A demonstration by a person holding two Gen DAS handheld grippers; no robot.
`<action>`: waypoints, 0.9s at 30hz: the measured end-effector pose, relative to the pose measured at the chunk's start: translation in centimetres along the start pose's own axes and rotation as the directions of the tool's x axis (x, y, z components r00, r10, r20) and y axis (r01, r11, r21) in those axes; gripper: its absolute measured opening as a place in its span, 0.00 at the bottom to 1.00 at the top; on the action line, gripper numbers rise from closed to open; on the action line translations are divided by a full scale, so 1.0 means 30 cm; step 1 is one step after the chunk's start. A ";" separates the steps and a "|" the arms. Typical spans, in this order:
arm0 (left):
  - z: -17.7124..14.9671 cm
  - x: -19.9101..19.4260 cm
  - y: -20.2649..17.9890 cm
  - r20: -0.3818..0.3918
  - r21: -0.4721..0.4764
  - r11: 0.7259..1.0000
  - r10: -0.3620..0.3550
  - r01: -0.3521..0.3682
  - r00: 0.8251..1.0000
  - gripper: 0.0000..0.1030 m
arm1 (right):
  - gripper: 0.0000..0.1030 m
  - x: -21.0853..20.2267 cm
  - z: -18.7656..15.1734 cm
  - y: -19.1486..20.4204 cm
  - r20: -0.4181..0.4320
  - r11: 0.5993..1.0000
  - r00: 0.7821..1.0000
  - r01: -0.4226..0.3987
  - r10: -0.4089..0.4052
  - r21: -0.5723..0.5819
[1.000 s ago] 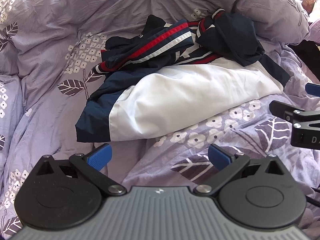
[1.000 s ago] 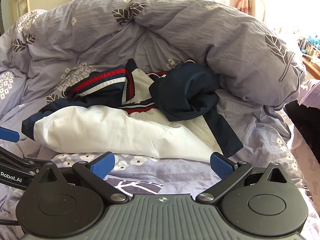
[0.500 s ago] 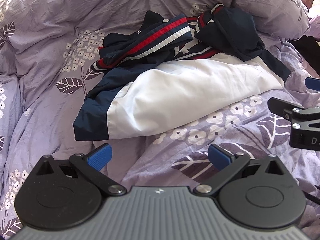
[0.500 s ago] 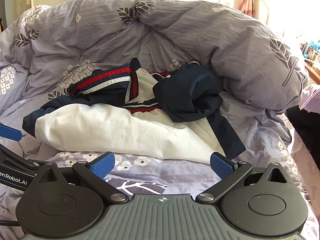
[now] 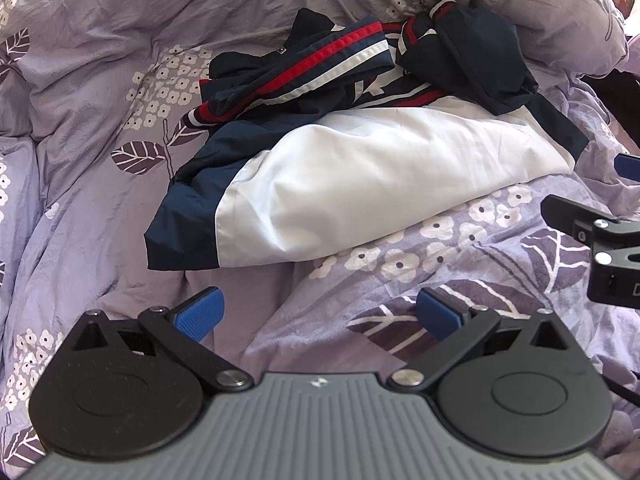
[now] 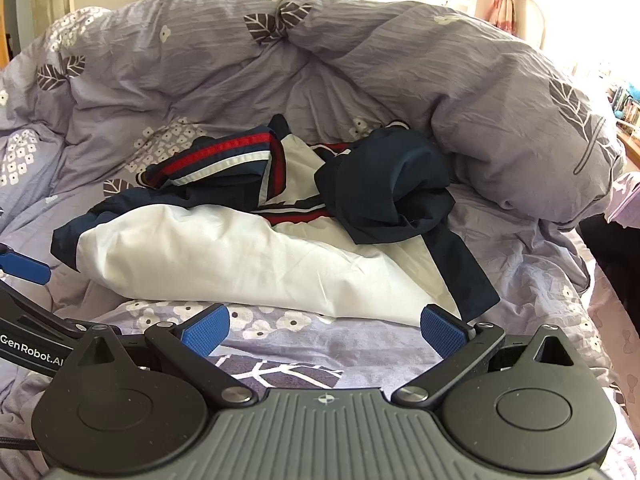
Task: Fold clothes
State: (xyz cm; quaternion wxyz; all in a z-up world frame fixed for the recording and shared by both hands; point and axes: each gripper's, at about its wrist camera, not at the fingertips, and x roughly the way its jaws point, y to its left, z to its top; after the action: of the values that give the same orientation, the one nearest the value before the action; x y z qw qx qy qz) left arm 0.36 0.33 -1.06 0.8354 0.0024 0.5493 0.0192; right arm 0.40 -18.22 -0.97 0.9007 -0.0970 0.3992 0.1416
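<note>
Fingers [image 5: 198, 314] apart, near jacket [image 5: 380, 184]

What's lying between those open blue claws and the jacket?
Only floral purple bedding. Both wrist views show it bare between the left gripper, the right gripper and the crumpled white and navy jacket.

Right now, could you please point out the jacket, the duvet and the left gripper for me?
jacket [image 5: 360, 196]: left wrist view, on its white panel.
duvet [image 6: 460, 80]: right wrist view, on the bunched-up mound behind the jacket.
left gripper [image 5: 320, 314]: left wrist view, midway between its blue fingertips.
</note>
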 end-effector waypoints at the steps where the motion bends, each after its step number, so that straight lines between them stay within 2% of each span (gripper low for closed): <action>1: 0.001 0.001 0.001 -0.002 -0.001 1.000 0.000 0.000 1.000 1.00 | 1.00 0.000 0.000 0.001 0.000 1.000 1.000 0.001 -0.001 -0.001; 17: 0.021 0.027 0.023 -0.030 -0.019 1.000 0.023 -0.024 0.999 1.00 | 1.00 0.027 0.011 -0.037 -0.001 0.999 1.000 -0.003 0.003 0.051; 22: 0.020 0.038 0.040 -0.040 -0.031 0.999 0.037 -0.039 0.998 1.00 | 1.00 0.040 0.053 -0.048 0.086 0.998 0.996 -0.008 0.002 0.063; 25: 0.035 0.040 0.077 -0.024 -0.036 0.995 0.087 -0.088 0.996 1.00 | 1.00 0.082 0.120 -0.037 0.131 0.999 0.991 -0.013 0.007 0.046; 27: 0.052 0.040 0.108 -0.003 -0.041 0.991 0.130 -0.130 0.991 1.00 | 1.00 0.121 0.146 -0.012 0.137 1.000 0.990 0.017 -0.015 -0.009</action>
State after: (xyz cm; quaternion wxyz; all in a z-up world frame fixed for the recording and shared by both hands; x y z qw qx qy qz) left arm 2.17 3.63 -1.47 0.8321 0.0212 0.5477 0.0848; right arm 5.89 -16.64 -0.75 0.9265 -0.0948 0.3350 0.1427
